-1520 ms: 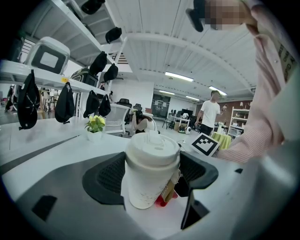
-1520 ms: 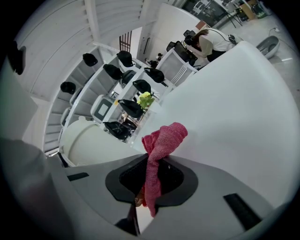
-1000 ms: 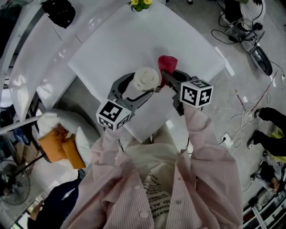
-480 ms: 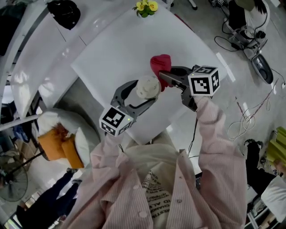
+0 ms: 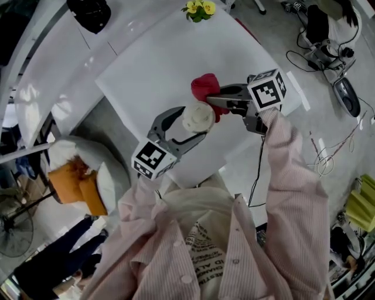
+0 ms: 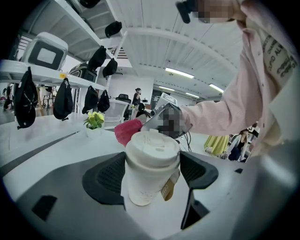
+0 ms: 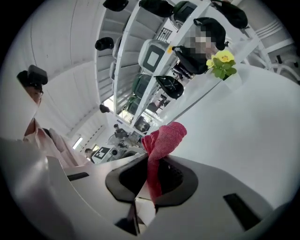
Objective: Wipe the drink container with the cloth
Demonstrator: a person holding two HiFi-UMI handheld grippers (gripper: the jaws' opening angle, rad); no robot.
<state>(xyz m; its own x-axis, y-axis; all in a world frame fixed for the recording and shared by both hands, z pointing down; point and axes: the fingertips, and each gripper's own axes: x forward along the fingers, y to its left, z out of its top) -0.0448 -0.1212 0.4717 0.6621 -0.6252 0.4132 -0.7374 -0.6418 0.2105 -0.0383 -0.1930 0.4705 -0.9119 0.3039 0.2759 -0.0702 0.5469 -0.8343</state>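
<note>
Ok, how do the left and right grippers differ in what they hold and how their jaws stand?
The left gripper holds a stiff white lidded cup, upright; the right gripper holds a limp red cloth, bunched past its tips. The left gripper's jaws stand wide on the cup's sides; the right gripper's nearly meet on the cloth. Both are gripping something.

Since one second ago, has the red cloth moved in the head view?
Yes. Judged against the yellow flowers at the table's far edge, the red cloth in the right gripper has shifted left, ending closer to the cup.
</note>
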